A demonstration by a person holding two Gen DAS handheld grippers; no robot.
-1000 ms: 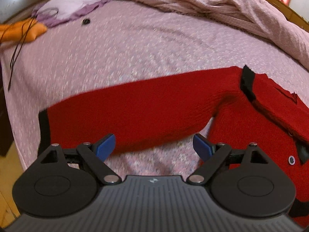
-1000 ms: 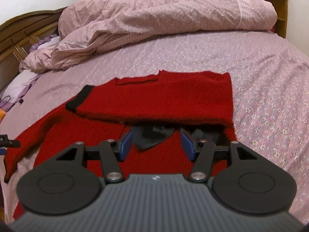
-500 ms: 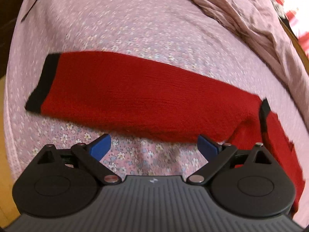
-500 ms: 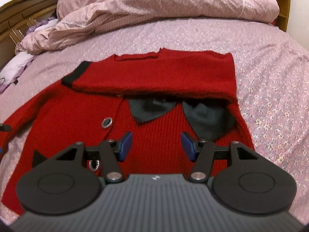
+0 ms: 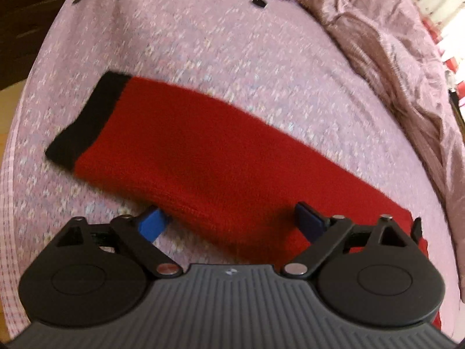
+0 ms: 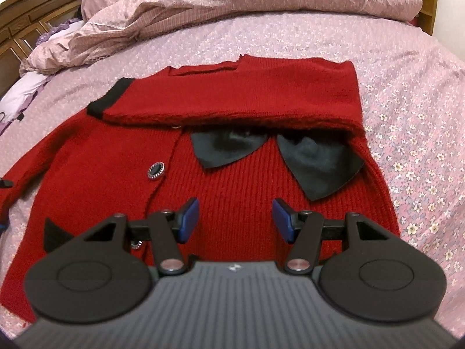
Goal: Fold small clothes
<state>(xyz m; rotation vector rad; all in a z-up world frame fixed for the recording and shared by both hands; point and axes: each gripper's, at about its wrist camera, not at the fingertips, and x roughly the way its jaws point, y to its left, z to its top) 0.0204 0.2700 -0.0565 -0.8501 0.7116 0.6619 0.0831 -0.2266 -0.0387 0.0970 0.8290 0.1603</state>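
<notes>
Cardigan [image 6: 232, 197] lies flat on the bed [image 6: 407, 87] w/ one sleeve already folded across, so left gripper [image 5: 229, 221], jaws spread and just narrowing around the other sleeve [image 5: 203, 157], should pinch both layers, while right gripper [image 6: 235, 221], half-spread, holds nothing.

your left view's smeared so the sleeve [image 5: 209, 157] knit is mush, tiny black thing [image 5: 258, 2] up the bed unreadable, bow's [image 6: 279, 157] top tucked under the folded sleeve [image 6: 232, 99]
</notes>
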